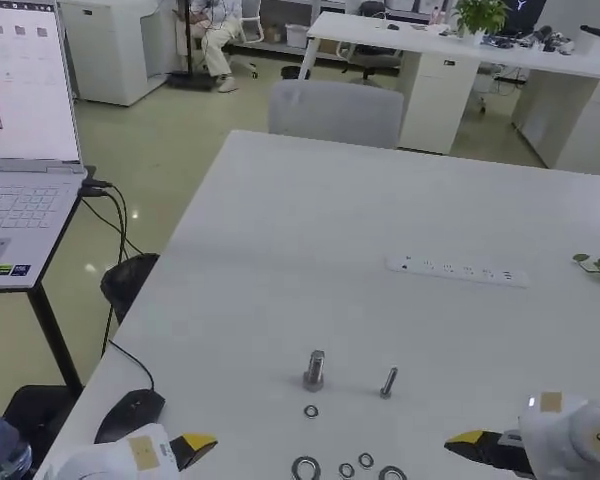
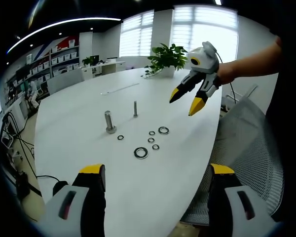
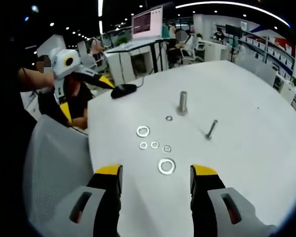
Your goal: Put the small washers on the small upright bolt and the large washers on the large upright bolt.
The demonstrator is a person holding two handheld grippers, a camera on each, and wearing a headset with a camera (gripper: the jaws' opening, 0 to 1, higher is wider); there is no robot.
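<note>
Washers lie flat and loose on the white bench [image 1: 280, 250], apart from both bolts. There are two large washers [image 3: 166, 166] and four small washers [image 3: 155, 144], dull silver rings scattered at six o'clock of the bolts in the head view, whose bottom edge cuts off the nearest ones. The large upright bolt [image 1: 314, 370] stands head-down, thick and grey. The small upright bolt [image 1: 388, 382], thin, stands at its three o'clock. The left claw [image 2: 158, 170] and right claw [image 3: 156, 170] hover at the bench's near edge, jaws spread wide, gripping nothing. Thread detail is too blurred to read.
</note>
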